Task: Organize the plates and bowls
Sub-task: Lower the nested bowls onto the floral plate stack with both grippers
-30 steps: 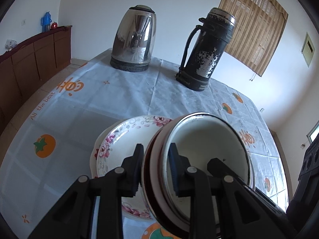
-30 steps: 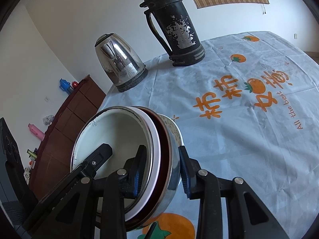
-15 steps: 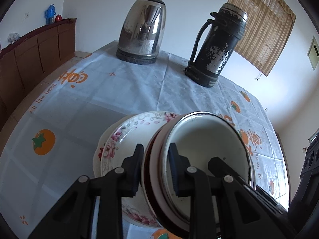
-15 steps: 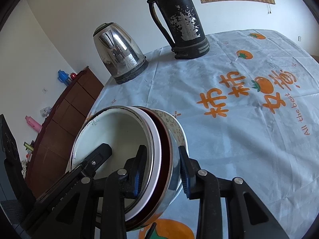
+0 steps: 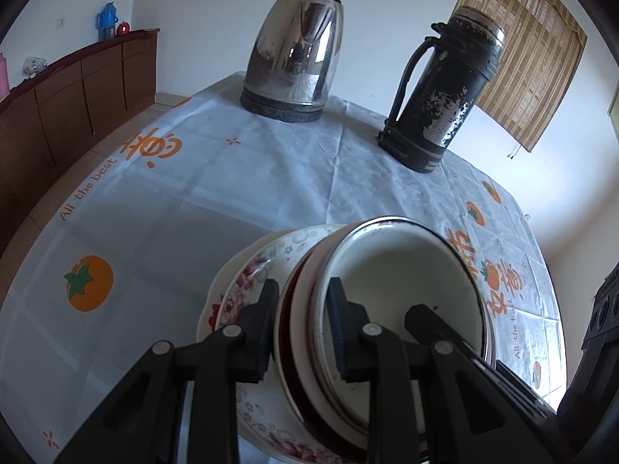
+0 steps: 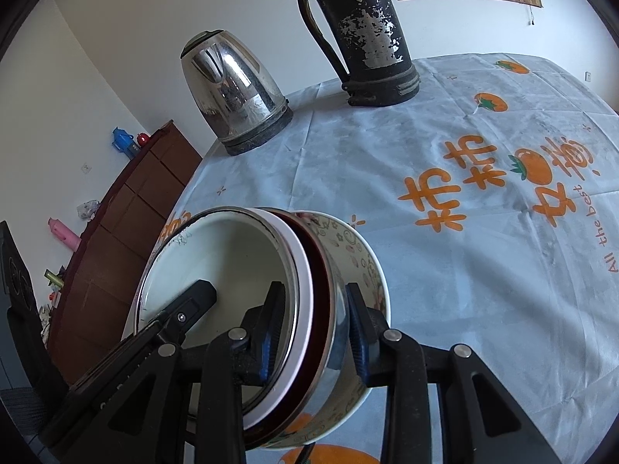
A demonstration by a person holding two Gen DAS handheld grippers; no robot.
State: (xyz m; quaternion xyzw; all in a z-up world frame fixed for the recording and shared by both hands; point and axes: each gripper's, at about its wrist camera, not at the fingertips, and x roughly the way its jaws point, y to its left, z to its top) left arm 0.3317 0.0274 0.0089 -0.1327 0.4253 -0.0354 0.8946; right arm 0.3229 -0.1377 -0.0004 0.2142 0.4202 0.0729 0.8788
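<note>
The table [image 5: 240, 178] with its orange-printed cloth fills both views, and the kettle [image 5: 294, 50] at 12 o'clock and the flask [image 5: 445, 89] at 1 o'clock loom larger than a second ago, so the load is coming forward and down. The nested bowls [image 5: 406, 290], tilted over the floral plate [image 5: 247, 282] at 6 o'clock, hang between both tools. The left gripper [image 5: 301, 328] and right gripper [image 6: 313, 328] each pinch opposite rims; stacking looks nearly done.

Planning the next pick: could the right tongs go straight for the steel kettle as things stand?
Probably not. The right tongs are clamped on the nested bowls, as are the left tongs. The tablecloth before the steel kettle looks bare, so only the load hinders.
</note>
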